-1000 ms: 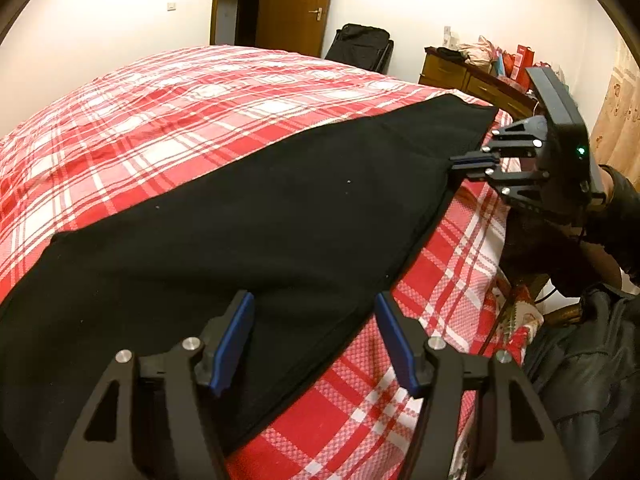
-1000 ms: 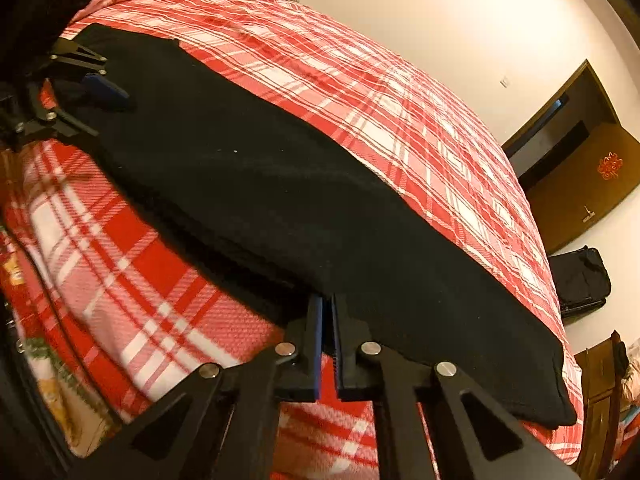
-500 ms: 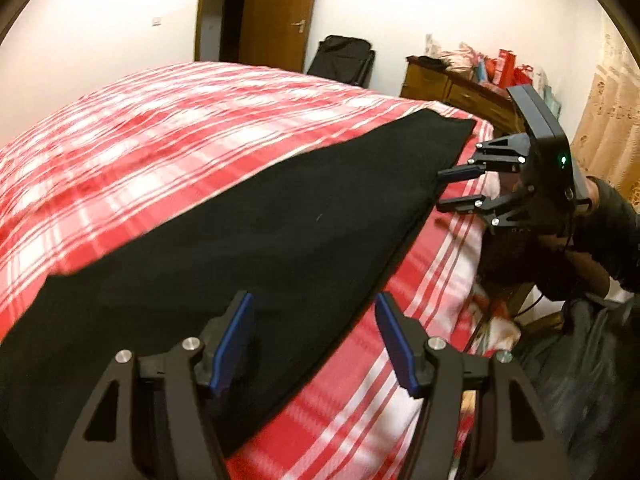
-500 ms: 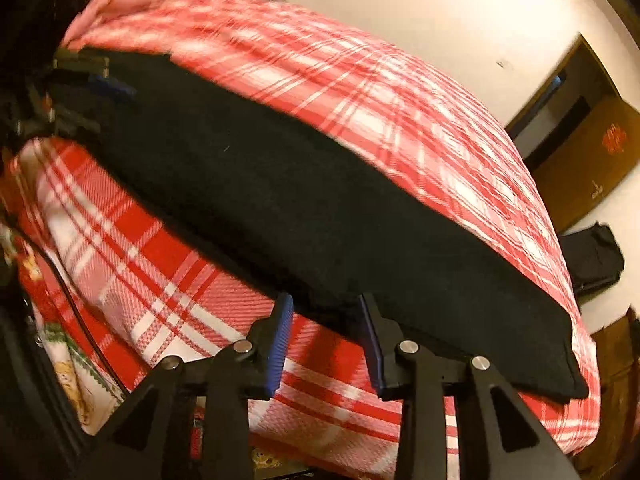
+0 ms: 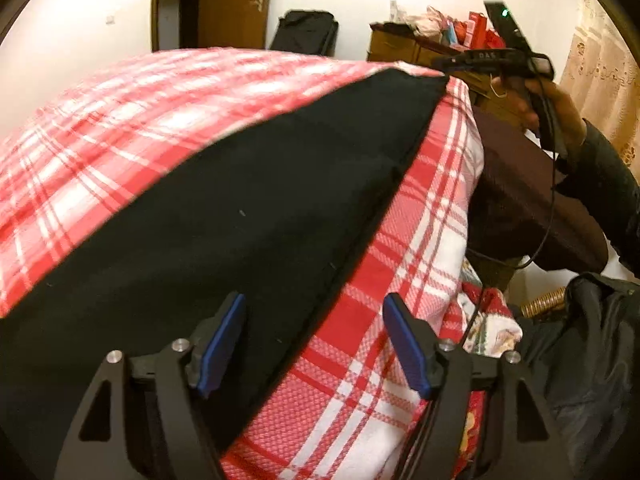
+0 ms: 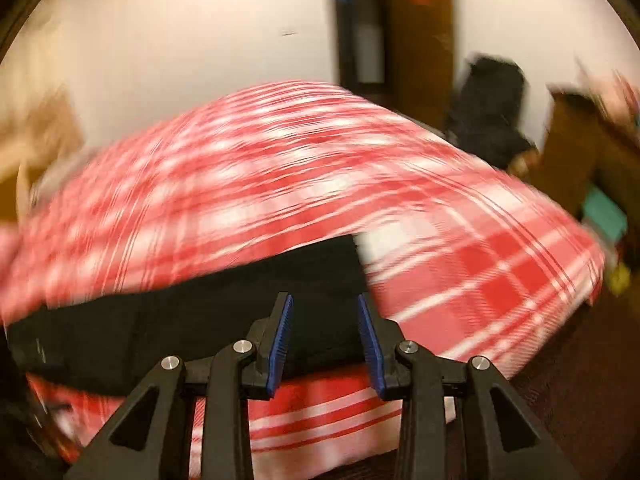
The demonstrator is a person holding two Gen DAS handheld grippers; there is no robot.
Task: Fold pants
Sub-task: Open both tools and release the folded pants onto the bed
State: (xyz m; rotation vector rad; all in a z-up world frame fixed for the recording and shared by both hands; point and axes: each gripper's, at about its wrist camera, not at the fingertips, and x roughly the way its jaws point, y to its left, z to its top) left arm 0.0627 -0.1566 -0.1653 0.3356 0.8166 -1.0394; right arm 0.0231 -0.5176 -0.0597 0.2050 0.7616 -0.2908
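Black pants (image 5: 240, 220) lie as one long flat strip along the near edge of the red plaid bed (image 5: 120, 128). My left gripper (image 5: 314, 342) hovers over their near edge with its jaws opening; the blue pads press on nothing. In the left wrist view a hand holds my right gripper (image 5: 444, 62) edge-on above the pants' far corner. The right wrist view is blurred: my right gripper (image 6: 325, 340) stands open just above the end of the pants (image 6: 200, 320), with the bed (image 6: 280, 180) beyond it.
A wooden dresser (image 5: 400, 44) piled with clutter and a black bag (image 5: 304, 32) stand past the foot of the bed, beside a brown door (image 5: 236, 0). A dark jacket (image 5: 580, 340) lies low on the right. A patterned curtain (image 5: 600, 80) hangs at far right.
My right gripper opened off the pants' edge, rose, rolled level and swung to their end. My left gripper shifted along the edge and its jaws widened.
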